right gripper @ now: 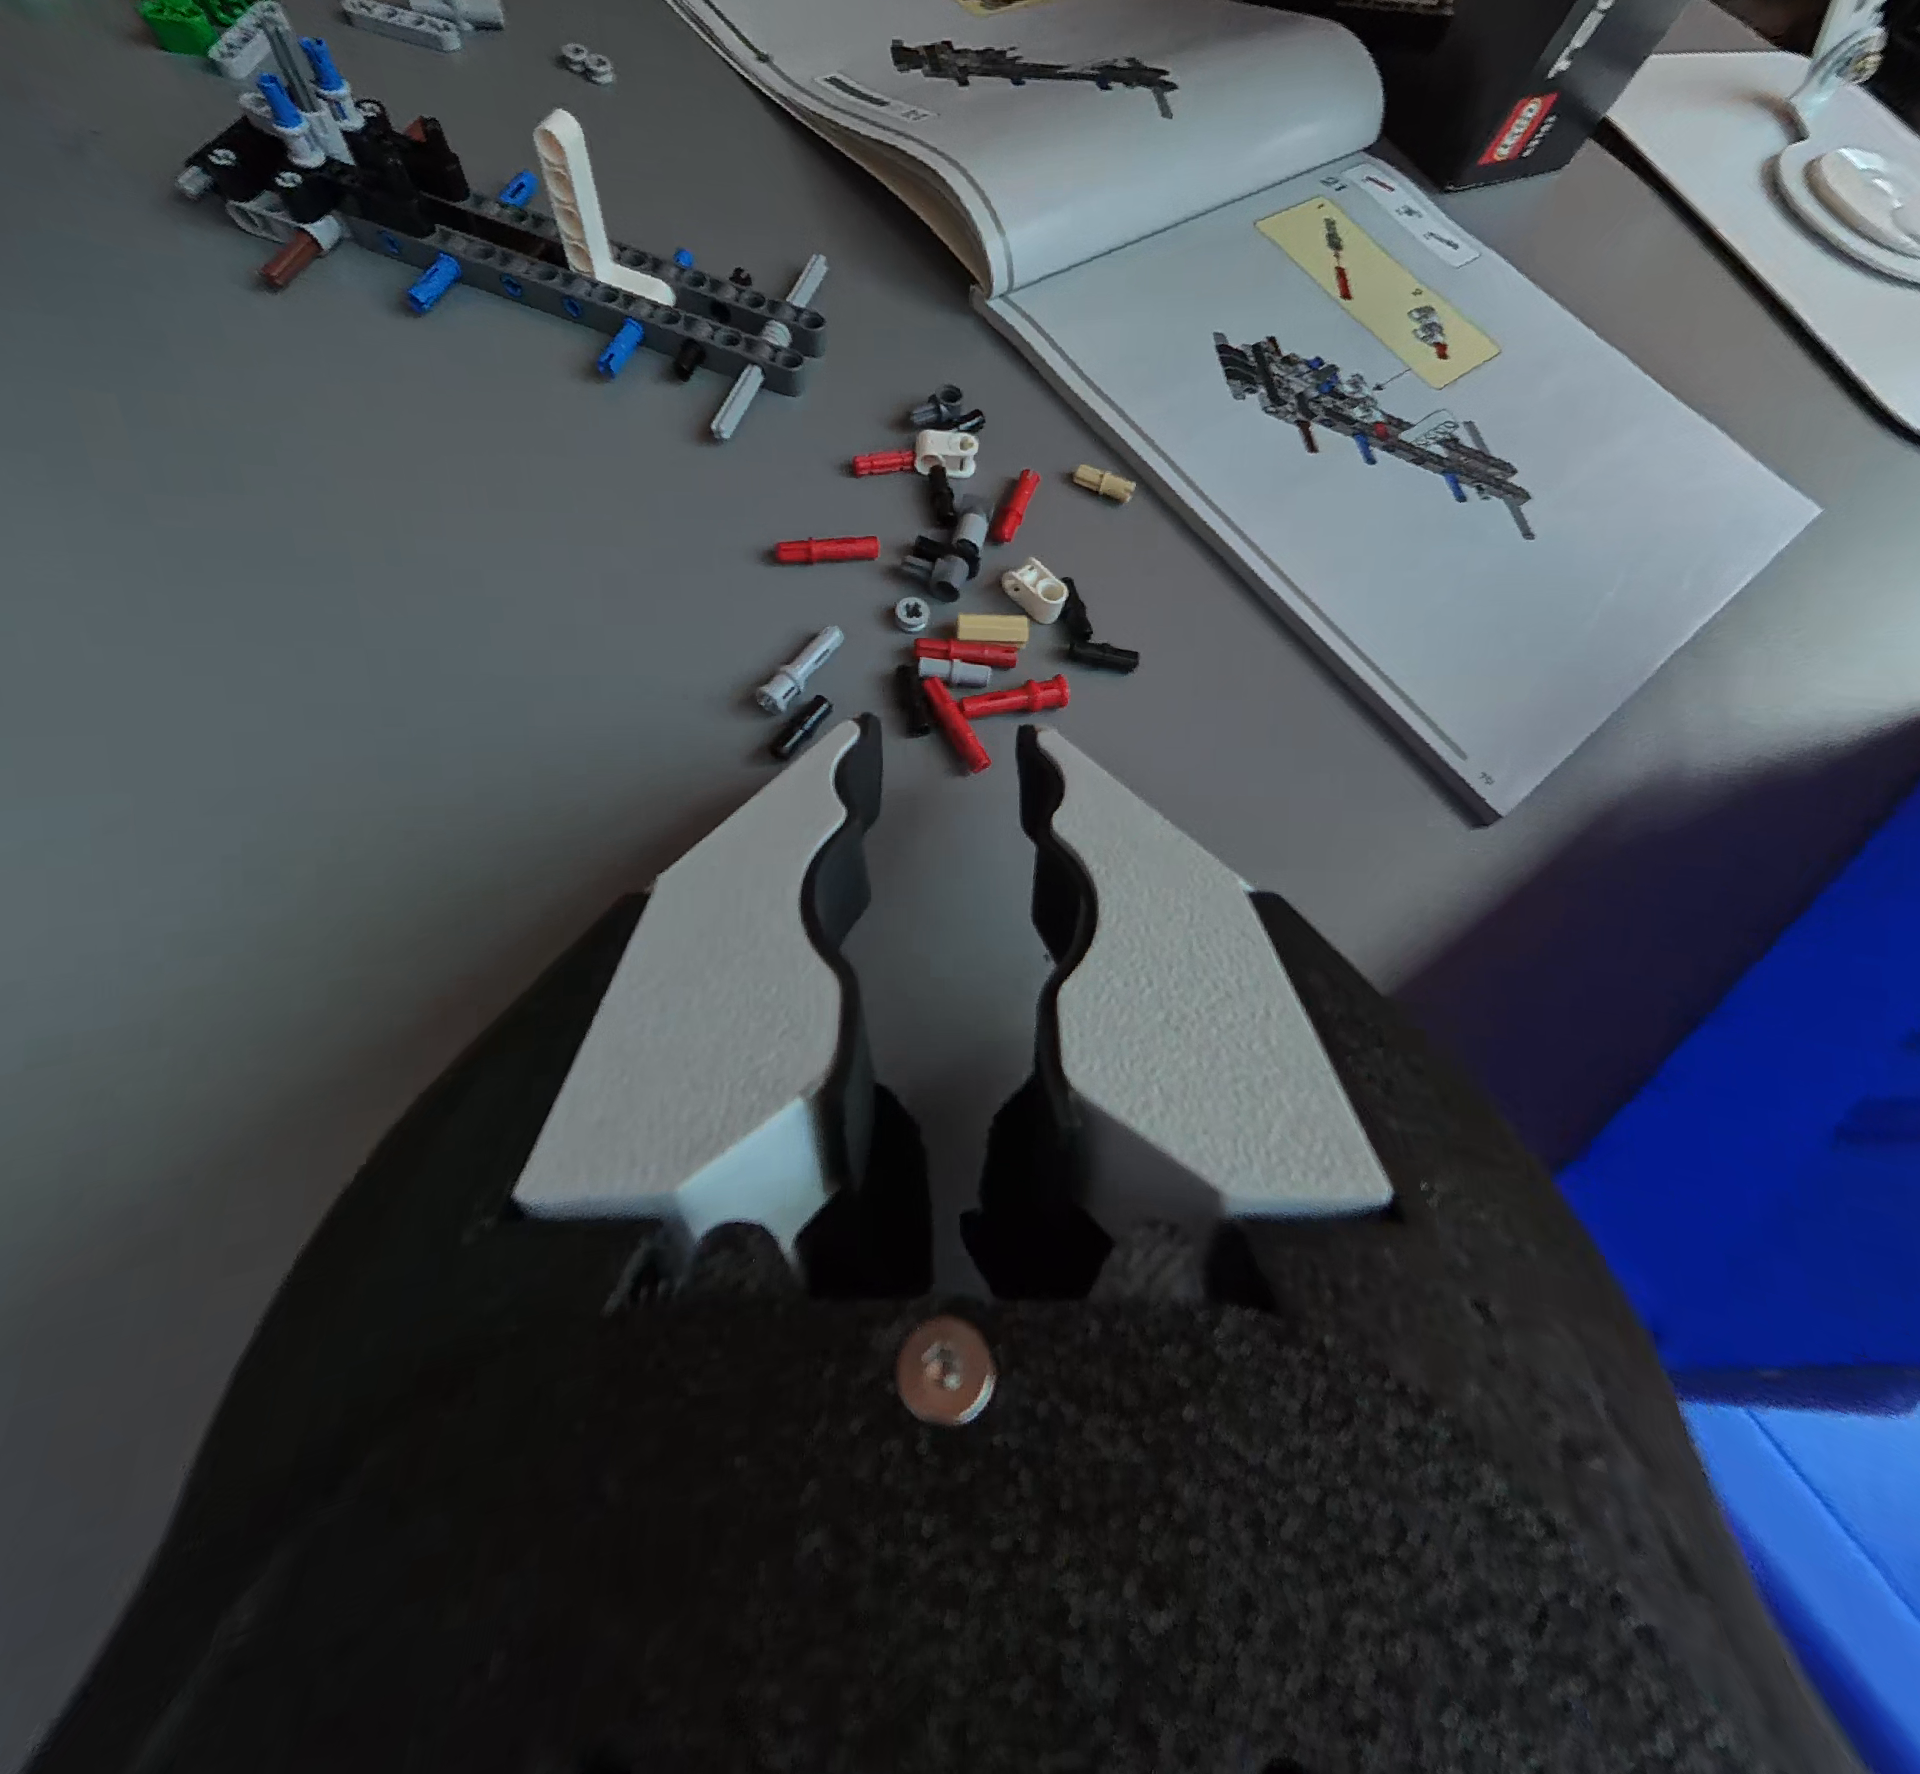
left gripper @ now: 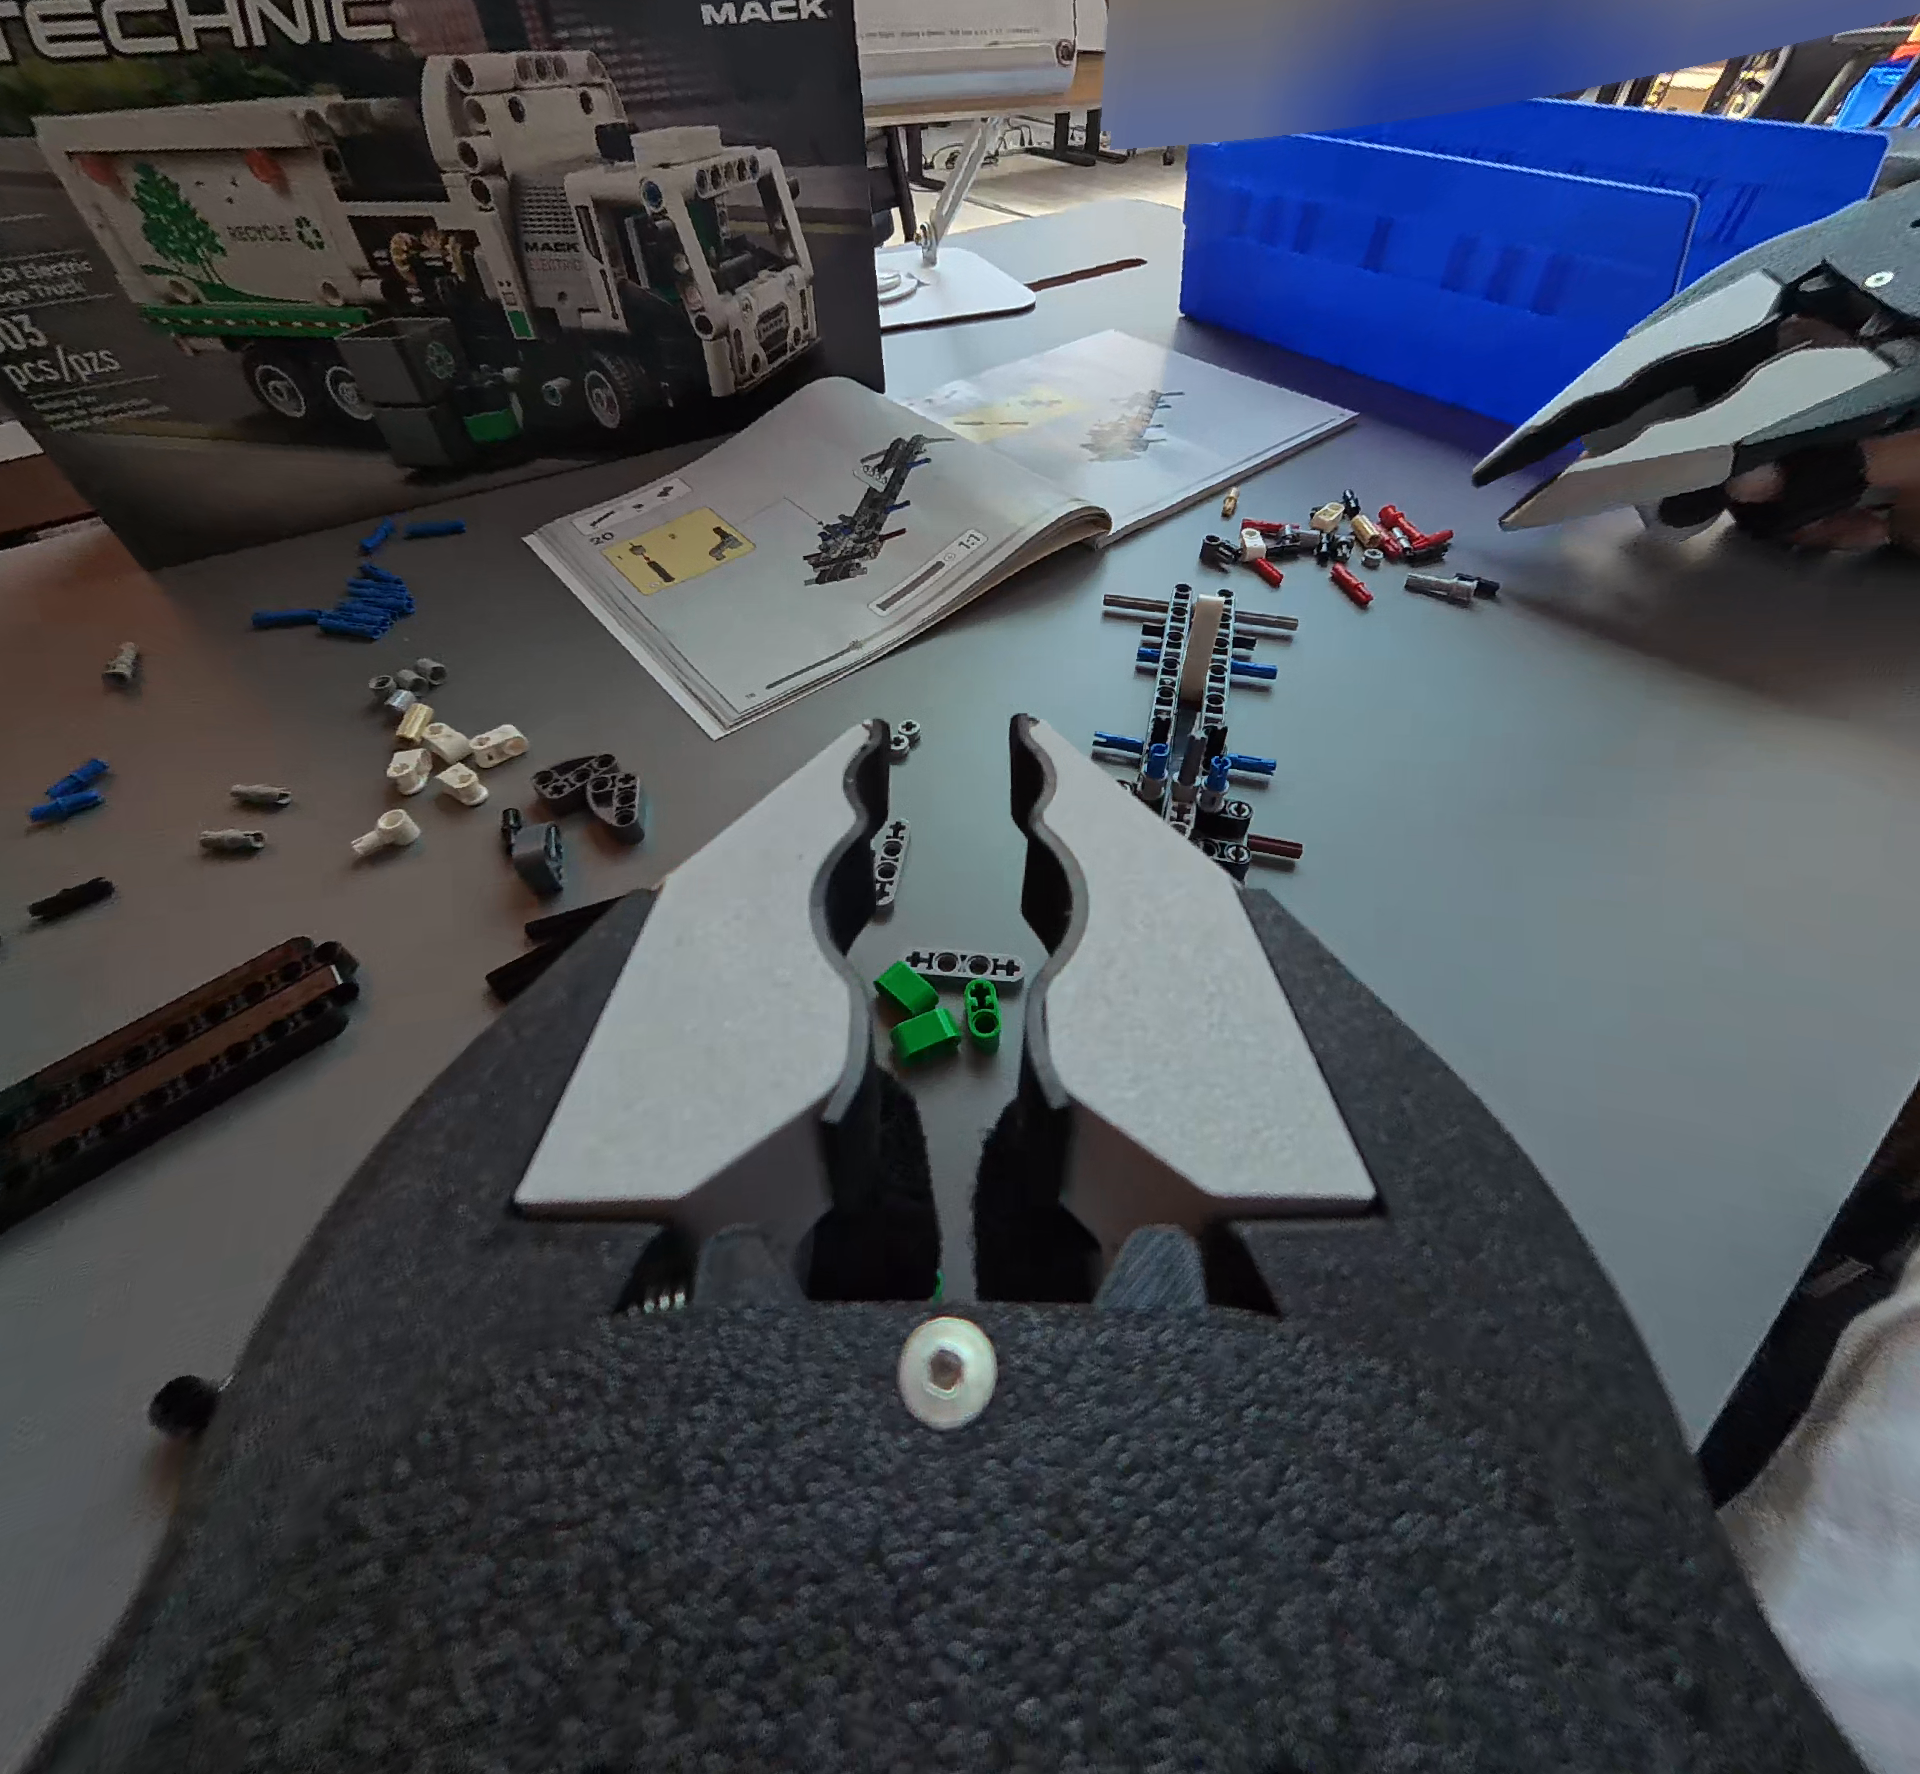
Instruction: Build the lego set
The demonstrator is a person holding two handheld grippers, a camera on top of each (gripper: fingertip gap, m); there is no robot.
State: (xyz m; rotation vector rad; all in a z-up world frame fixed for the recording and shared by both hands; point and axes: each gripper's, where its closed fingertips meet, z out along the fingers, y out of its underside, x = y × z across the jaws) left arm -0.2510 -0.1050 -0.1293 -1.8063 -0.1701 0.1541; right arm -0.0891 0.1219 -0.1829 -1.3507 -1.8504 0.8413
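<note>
A half-built grey beam chassis (left gripper: pixel 1195 716) with blue pins and a white angled beam lies on the grey table; it also shows in the right wrist view (right gripper: pixel 540 270). My left gripper (left gripper: pixel 951 737) is open and empty, above green connectors (left gripper: pixel 925 1012) and a grey flat beam (left gripper: pixel 961 964). My right gripper (right gripper: pixel 948 737) is open and empty, just short of a scatter of red, black and grey pins (right gripper: pixel 956 581). The right gripper also shows at the right edge of the left wrist view (left gripper: pixel 1507 493), near the same pins (left gripper: pixel 1340 545).
An open instruction booklet (left gripper: pixel 883 540) lies mid-table, with the set's box (left gripper: pixel 416 197) standing behind it. A blue bin (left gripper: pixel 1455 270) stands at the back right. Blue pins (left gripper: pixel 364 597), white connectors (left gripper: pixel 447 758) and long black beams (left gripper: pixel 177 1038) lie at the left. Some 30 centimeters of space lies between my two pairs of fingers.
</note>
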